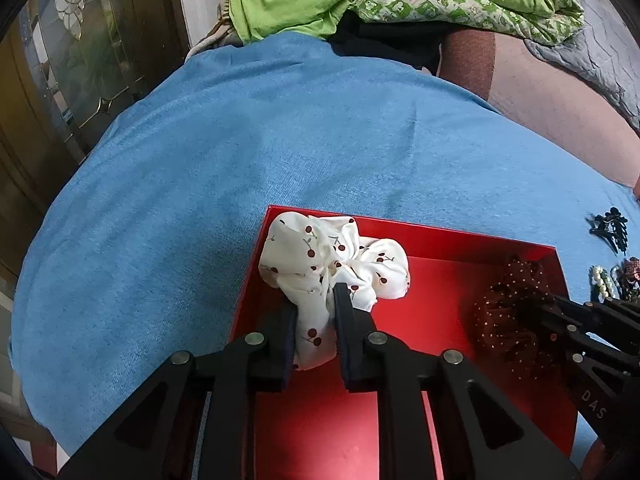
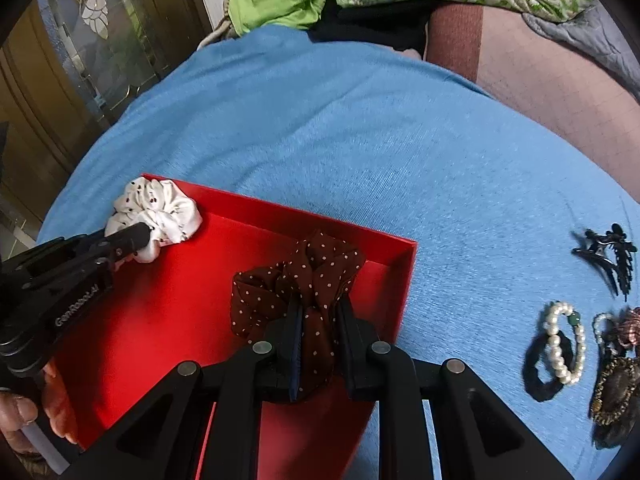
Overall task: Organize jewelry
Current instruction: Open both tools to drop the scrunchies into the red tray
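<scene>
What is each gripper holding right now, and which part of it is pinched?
Left gripper pinches the white cherry-print scrunchie by its near fold; right gripper pinches the brown polka-dot scrunchie by its near fold.

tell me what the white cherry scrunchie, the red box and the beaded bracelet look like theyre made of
White cherry scrunchie: soft matte woven fabric, gathered into folds. Red box: probably card, given its thin straight walls and smooth, faintly glossy floor. Beaded bracelet: glossy pearl-like beads plus one green bead; real or imitation cannot be told.
</scene>
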Available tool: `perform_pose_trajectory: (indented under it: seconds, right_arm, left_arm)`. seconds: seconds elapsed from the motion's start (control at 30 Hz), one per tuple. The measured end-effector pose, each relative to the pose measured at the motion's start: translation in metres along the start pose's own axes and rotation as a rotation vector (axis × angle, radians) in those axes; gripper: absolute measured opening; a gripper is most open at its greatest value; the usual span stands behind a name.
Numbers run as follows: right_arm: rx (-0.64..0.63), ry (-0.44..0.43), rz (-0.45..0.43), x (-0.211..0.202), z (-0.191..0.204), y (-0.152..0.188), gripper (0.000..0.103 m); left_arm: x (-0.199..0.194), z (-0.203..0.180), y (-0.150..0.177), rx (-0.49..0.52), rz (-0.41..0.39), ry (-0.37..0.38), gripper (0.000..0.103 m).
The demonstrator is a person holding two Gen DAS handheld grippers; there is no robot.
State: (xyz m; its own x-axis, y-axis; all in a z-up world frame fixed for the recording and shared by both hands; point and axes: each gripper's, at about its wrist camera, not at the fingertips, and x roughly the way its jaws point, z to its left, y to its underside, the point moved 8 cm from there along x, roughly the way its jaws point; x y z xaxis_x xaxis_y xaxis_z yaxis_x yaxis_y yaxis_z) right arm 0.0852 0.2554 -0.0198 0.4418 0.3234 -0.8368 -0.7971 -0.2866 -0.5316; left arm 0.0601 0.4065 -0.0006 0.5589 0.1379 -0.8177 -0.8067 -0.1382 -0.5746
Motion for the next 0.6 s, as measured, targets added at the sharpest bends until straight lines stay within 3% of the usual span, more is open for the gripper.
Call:
perform_pose_trajectory:
  seconds: [0.1,0.23,0.27,0.4,0.5,0.6]
  right_arm:
    - [-0.008,0.002,-0.006,0.001,0.001,0.0,0.022]
    - [-0.015,-0.002,-0.021,-0.003,0.004,0.002,0.05]
    - [-0.017,-0.002,-0.027,-0.005,0.004,0.002,0.053]
    - [-0.022,-0.018,-0.041,-0.016,0.009,0.001,0.055]
    - [-0.022,-0.026,-0.067,-0.031,0.009,0.003,0.065]
    - [-0.031,-0.023,-0.09,-0.047,0.009,0.006,0.066]
  left_arm:
    - [-0.001,0.0,-0.001,-0.002,-0.004,0.0,0.027]
    - [-0.01,0.002,-0.003,-0.013,-0.026,-0.002,0.042]
    - [-0.014,0.002,-0.004,-0.016,-0.031,-0.004,0.045]
    - [-0.036,0.004,-0.006,-0.03,-0.063,-0.016,0.058]
    - [-0.052,0.003,-0.007,-0.027,-0.086,-0.035,0.062]
    - [-0.074,0.0,-0.006,-0.019,-0.116,-0.056,0.064]
